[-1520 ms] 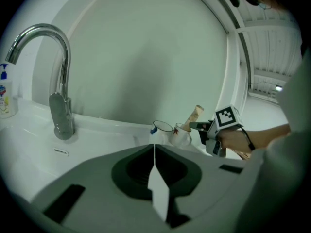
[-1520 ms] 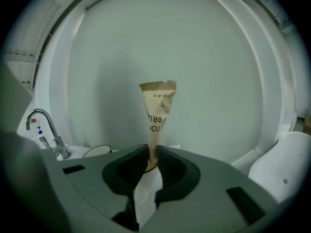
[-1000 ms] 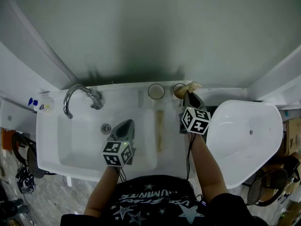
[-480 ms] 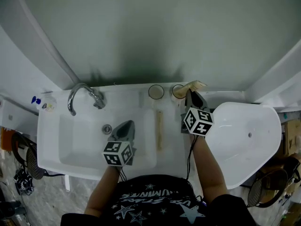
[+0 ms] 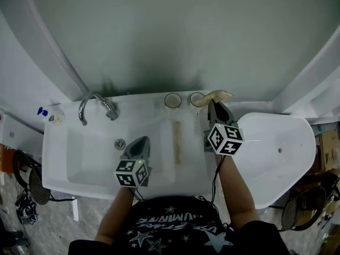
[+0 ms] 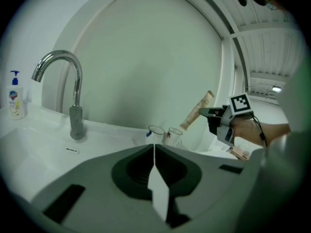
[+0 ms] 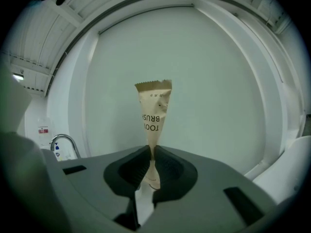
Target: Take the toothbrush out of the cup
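The right gripper (image 5: 212,106) (image 7: 149,154) pinches the wrapped toothbrush (image 5: 218,95) (image 7: 154,115) in nearly closed jaws. The toothbrush slants at 3 o'clock of the right-hand cup (image 5: 197,99), its lower end near the rim. The left gripper (image 5: 142,142) (image 6: 154,152), jaws together and empty, hovers over the sink (image 5: 95,153) at the cup's 7 o'clock.

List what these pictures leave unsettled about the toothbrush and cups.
- The toothbrush itself: sealed in its paper packet, pinched by the right gripper; every view shows only wrapper.
- Whether the packet is clear of the cup beside it: the gripper's body blocks the cup in the right gripper view and overlaps that spot in the head view.
- What the cups hold: too small in the head and left gripper views.
- Soap bottle label: too small.
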A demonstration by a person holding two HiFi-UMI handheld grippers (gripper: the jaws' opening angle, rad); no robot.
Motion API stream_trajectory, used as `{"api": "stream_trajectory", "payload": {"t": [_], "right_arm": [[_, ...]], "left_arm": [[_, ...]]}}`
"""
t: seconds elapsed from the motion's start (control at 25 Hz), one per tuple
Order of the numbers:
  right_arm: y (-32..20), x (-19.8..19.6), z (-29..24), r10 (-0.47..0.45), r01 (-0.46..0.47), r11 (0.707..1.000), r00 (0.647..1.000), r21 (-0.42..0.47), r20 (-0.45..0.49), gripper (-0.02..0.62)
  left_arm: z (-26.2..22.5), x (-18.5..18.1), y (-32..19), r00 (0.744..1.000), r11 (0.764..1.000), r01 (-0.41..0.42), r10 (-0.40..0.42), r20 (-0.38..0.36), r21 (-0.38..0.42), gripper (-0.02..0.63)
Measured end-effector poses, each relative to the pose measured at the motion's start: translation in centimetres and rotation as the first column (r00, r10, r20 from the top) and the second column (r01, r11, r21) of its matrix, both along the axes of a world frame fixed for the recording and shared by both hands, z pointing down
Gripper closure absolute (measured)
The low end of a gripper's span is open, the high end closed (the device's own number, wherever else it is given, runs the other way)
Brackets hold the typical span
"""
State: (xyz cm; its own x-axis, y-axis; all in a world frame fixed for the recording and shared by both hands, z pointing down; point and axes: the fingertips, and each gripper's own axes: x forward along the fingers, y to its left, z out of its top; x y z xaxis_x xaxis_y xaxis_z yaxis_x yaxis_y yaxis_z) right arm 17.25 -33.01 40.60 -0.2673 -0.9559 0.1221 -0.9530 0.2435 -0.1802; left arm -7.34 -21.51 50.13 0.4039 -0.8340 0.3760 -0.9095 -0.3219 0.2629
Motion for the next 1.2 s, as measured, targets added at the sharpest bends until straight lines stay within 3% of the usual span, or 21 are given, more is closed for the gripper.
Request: {"api": "stream_trajectory", "payload": {"t": [0.28, 0.6, 1.04, 1.2], "right_arm": [[4.6, -1.2, 0.9, -0.094, 0.092, 0.993, 0.995, -0.08, -0.025, 0.555], [9.2, -3.6, 4.1, -0.224, 0.198, 0.957, 0.969, -0.21, -0.106, 0.555], [12.8, -3.7, 8.9, -0.332, 0.261, 0.865, 0.938, -0.429, -0.097, 0.555], [13.5, -3.7, 10.3, -0.365, 0.277, 0.816, 0.928, -0.506, -0.08, 0.555]], "left_arm": [[-0.6, 0.4, 1.7, 1.0, 1.0, 0.0, 0.0, 0.0, 0.015, 0.586], [-0.1, 1.5, 4.4, 1.0, 1.0, -0.013, 0.013, -0.017, 0.001, 0.586], [1.0, 2.6, 6.0, 0.999, 1.0, -0.018, 0.017, -0.032, -0.022, 0.586], [1.1, 2.9, 6.0, 0.999, 0.999, -0.018, 0.017, -0.038, -0.028, 0.586]]}}
